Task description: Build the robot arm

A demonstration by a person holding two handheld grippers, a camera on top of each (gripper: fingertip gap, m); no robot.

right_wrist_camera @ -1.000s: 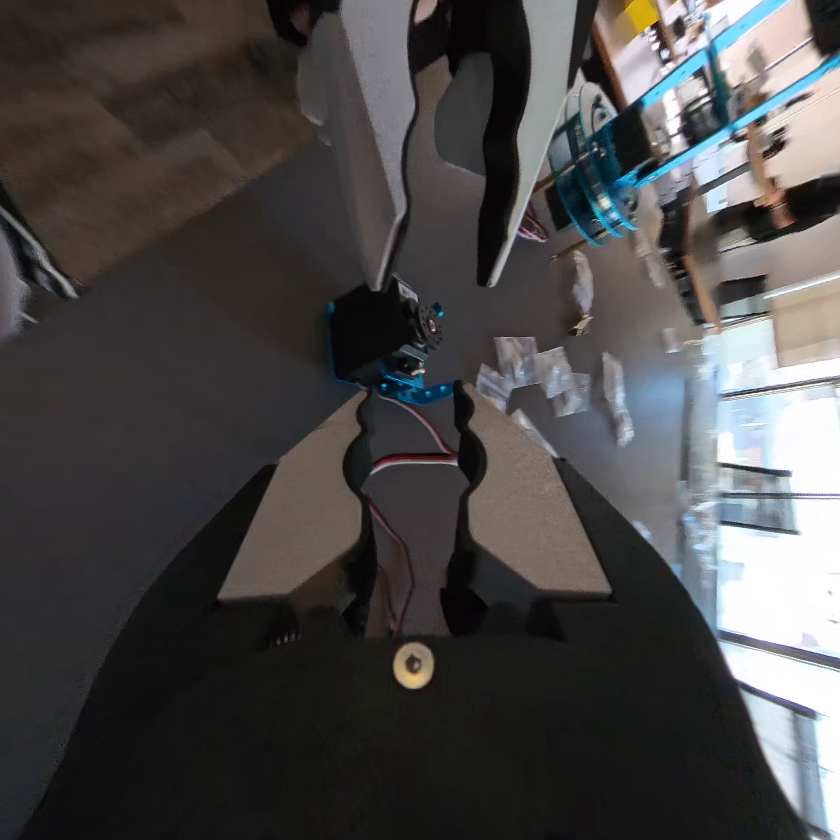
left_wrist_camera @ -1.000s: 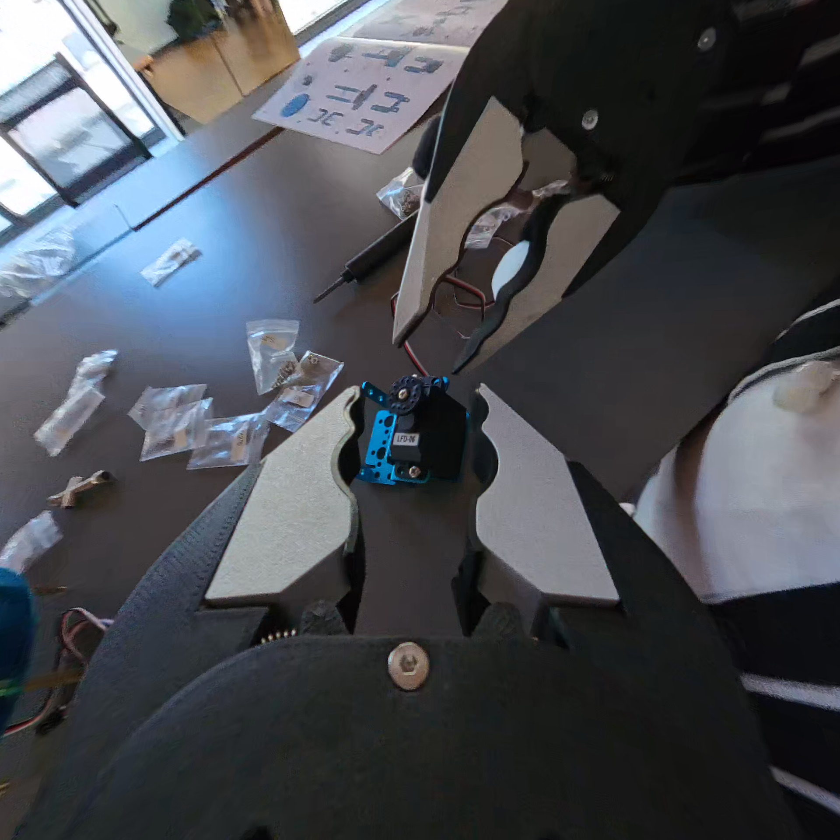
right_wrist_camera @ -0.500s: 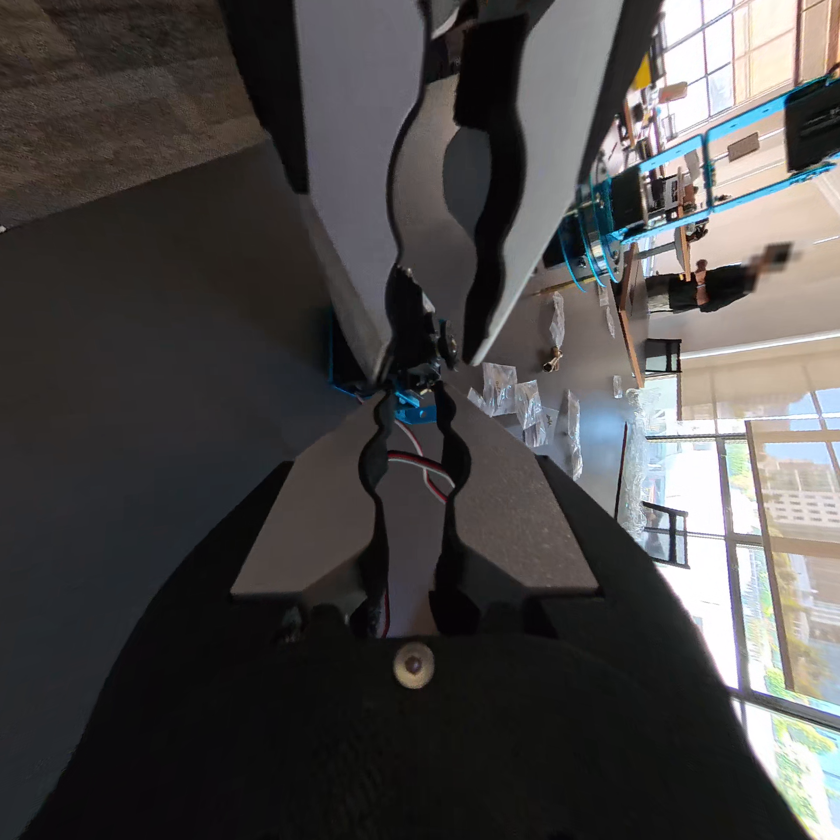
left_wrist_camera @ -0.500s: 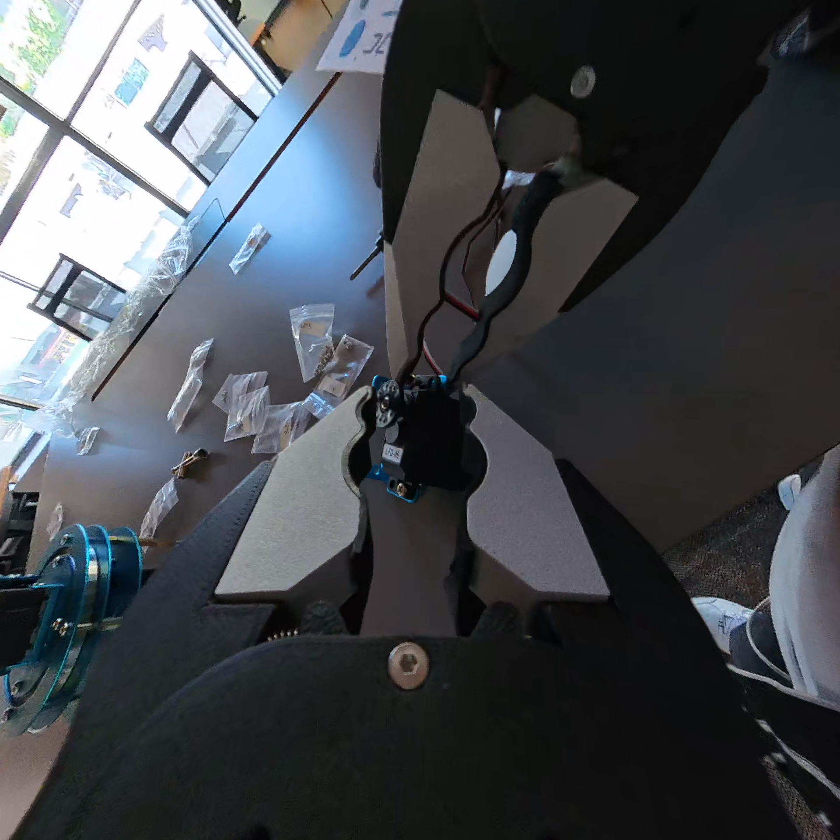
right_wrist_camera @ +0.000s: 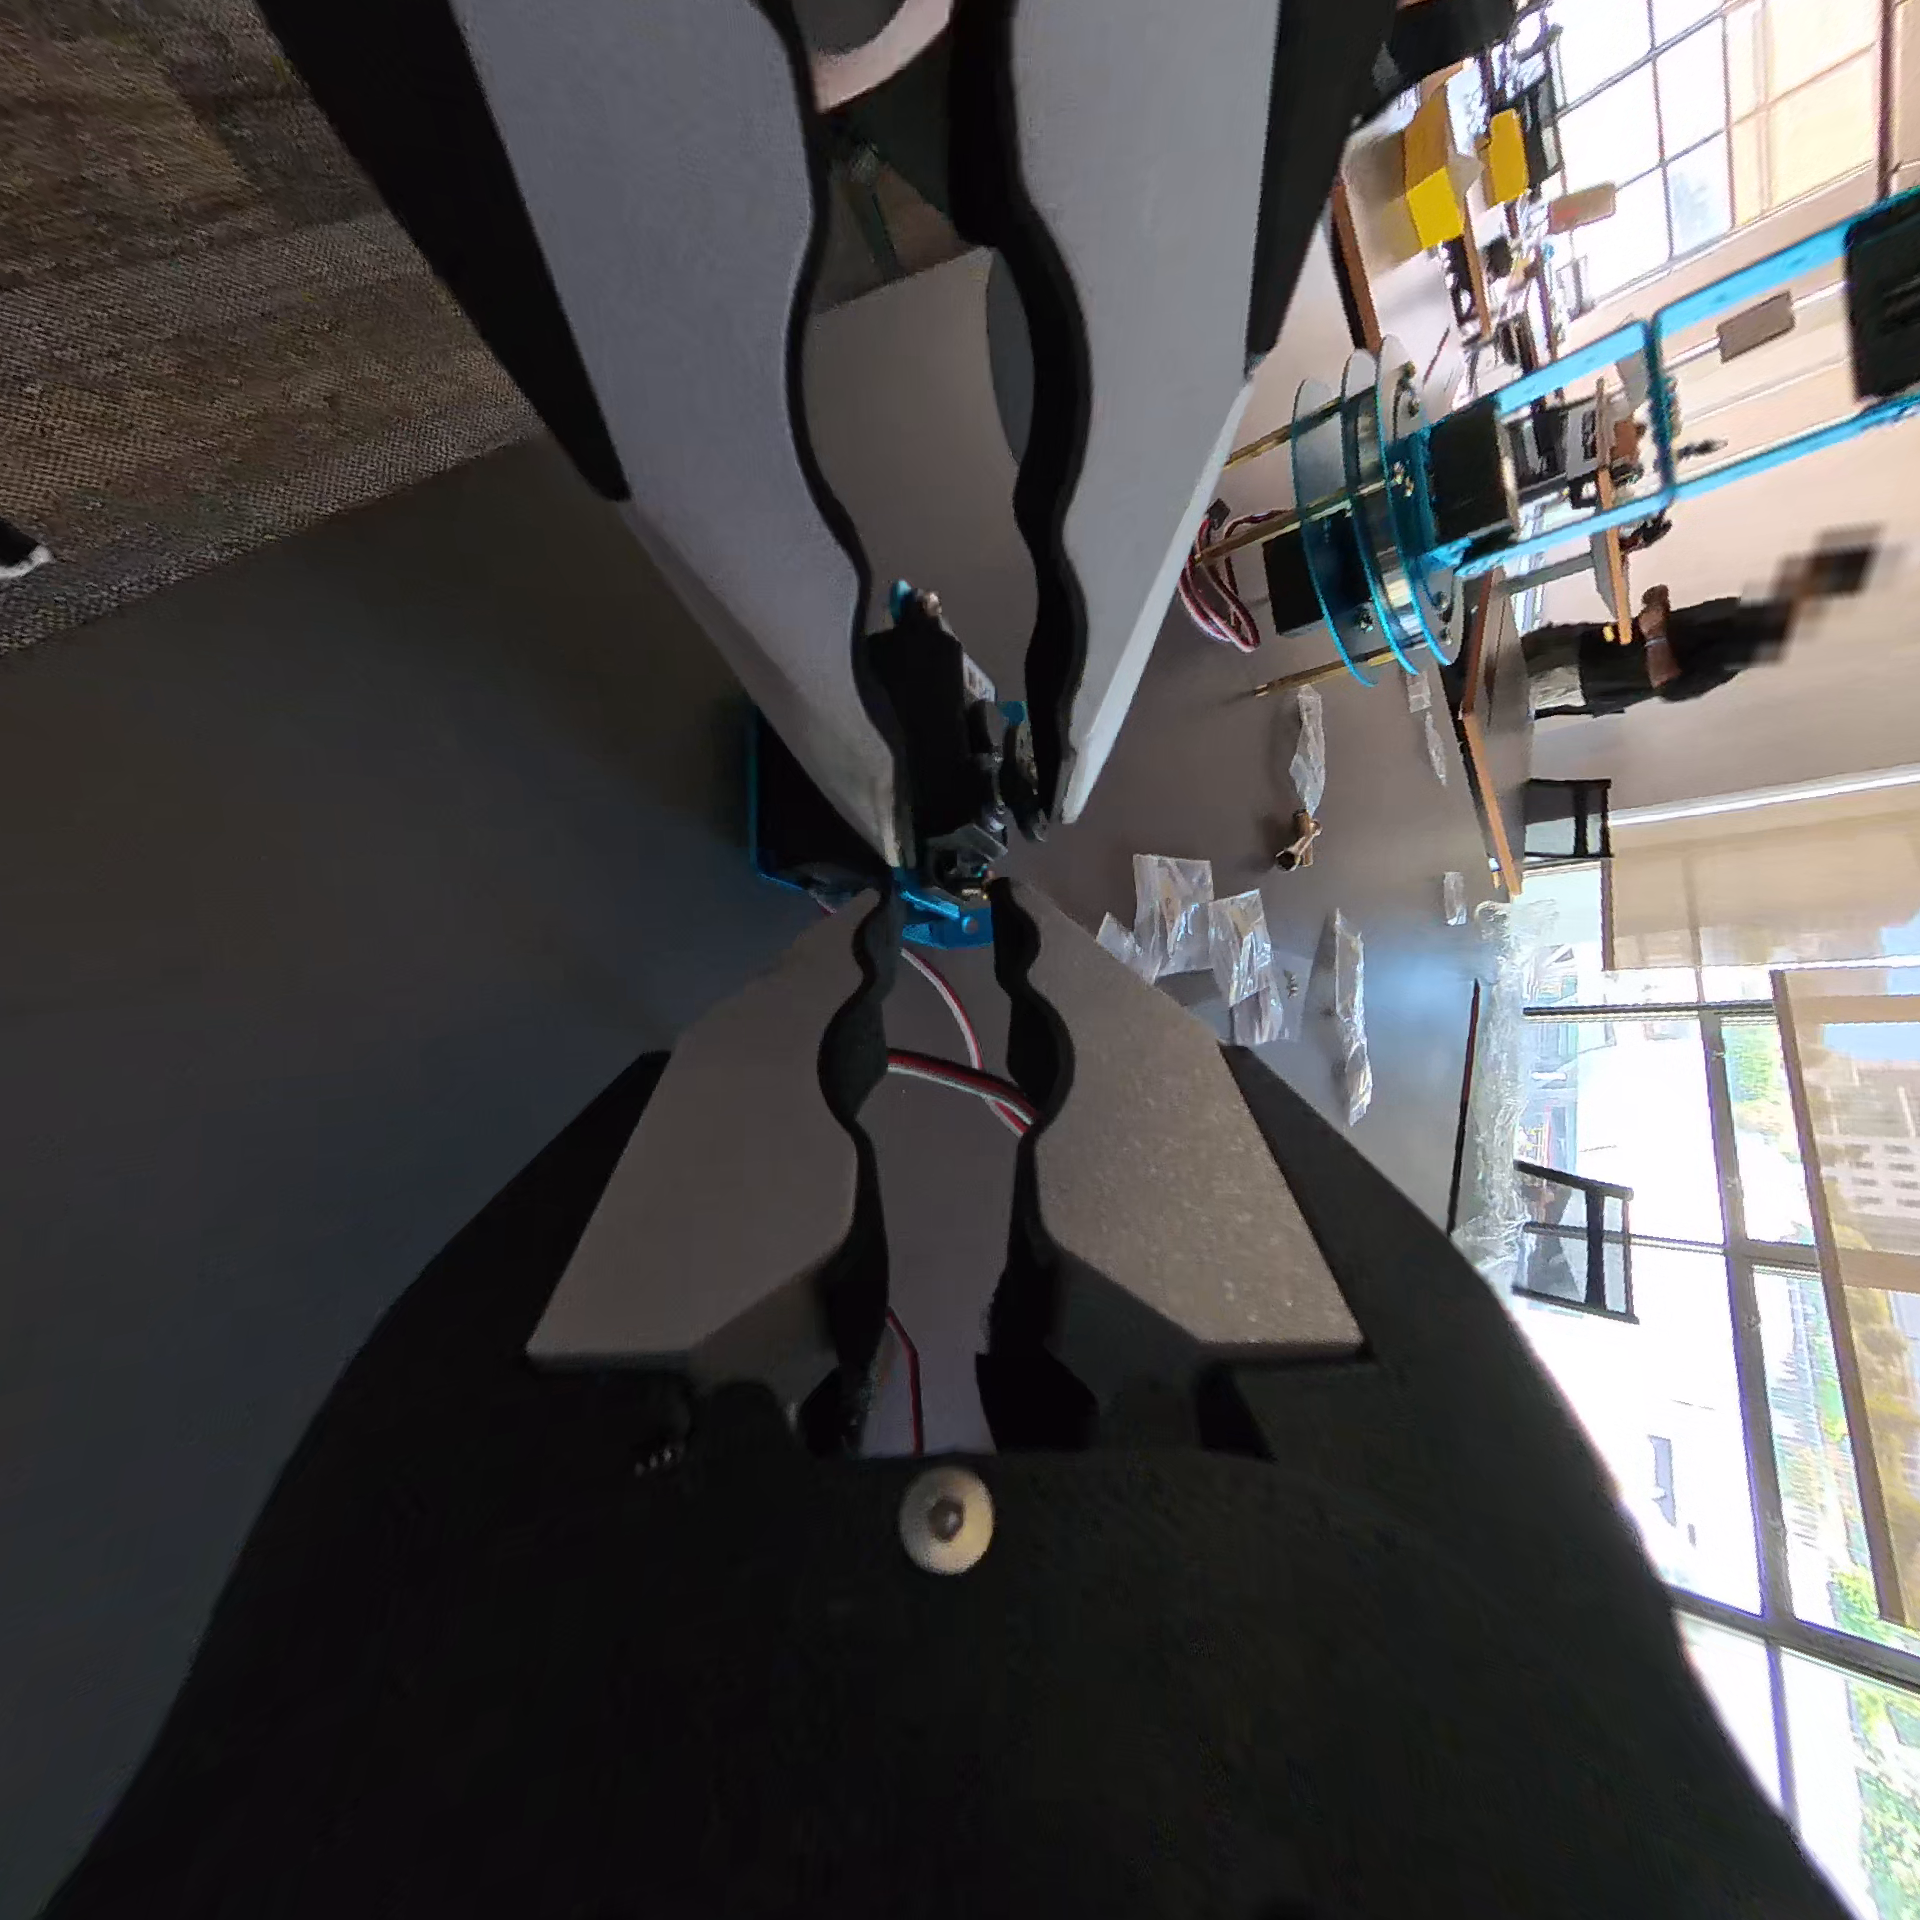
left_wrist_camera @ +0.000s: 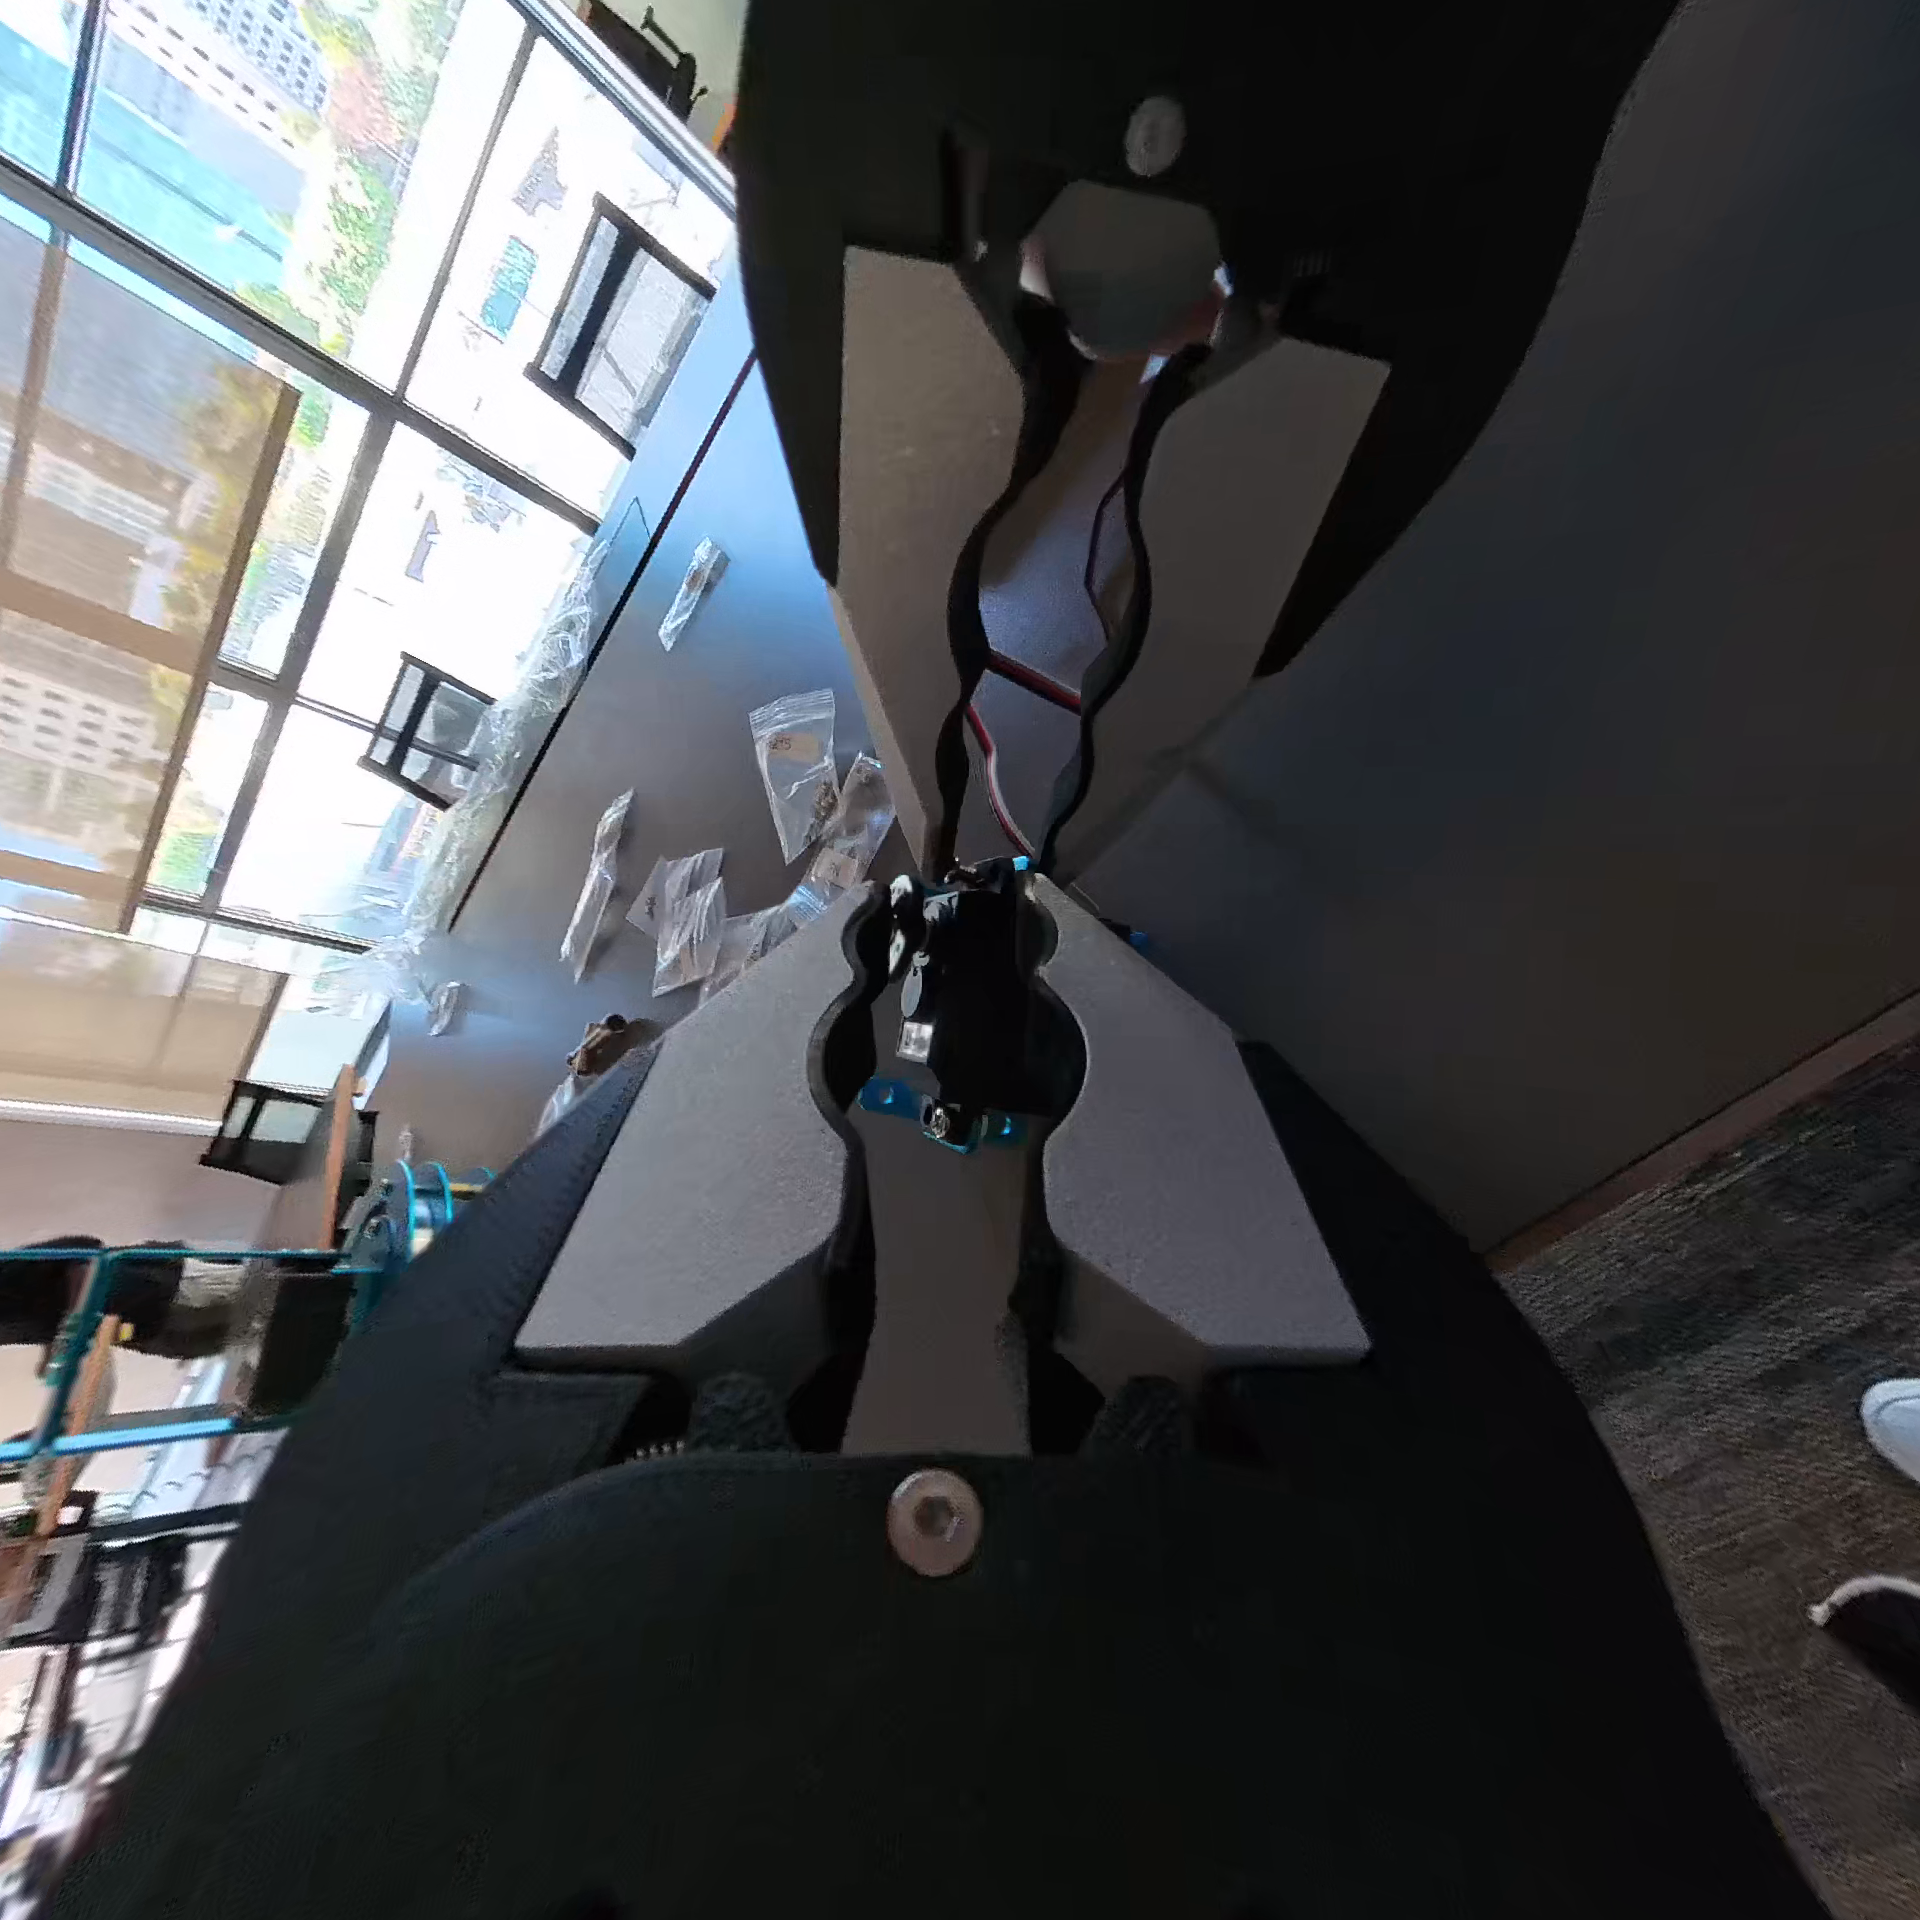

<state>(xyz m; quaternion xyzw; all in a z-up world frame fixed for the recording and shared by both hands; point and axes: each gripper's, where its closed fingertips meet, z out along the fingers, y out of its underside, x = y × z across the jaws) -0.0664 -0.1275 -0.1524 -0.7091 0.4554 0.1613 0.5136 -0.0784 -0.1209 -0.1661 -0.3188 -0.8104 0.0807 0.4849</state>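
Note:
A black servo with a blue metal bracket sits between the fingers of my left gripper, which is shut on its body. It is held above the dark table. My right gripper faces the left one tip to tip. It is shut on the bracket's blue end tab. The servo's red, white and black wire runs back between the right fingers. The right gripper shows in the left wrist view. The left gripper shows in the right wrist view, holding the servo.
Several small clear bags of parts lie on the table, also in the left wrist view. A blue disc-and-frame assembly stands farther off. Carpet floor lies past the table edge. Large windows and a distant person are beyond. Only a small space, under 4 cm, lies between the two pairs of fingers.
The servo has come up off the table in the left gripper, and both grippers have rolled about a quarter turn. The right gripper has narrowed onto the blue bracket end.

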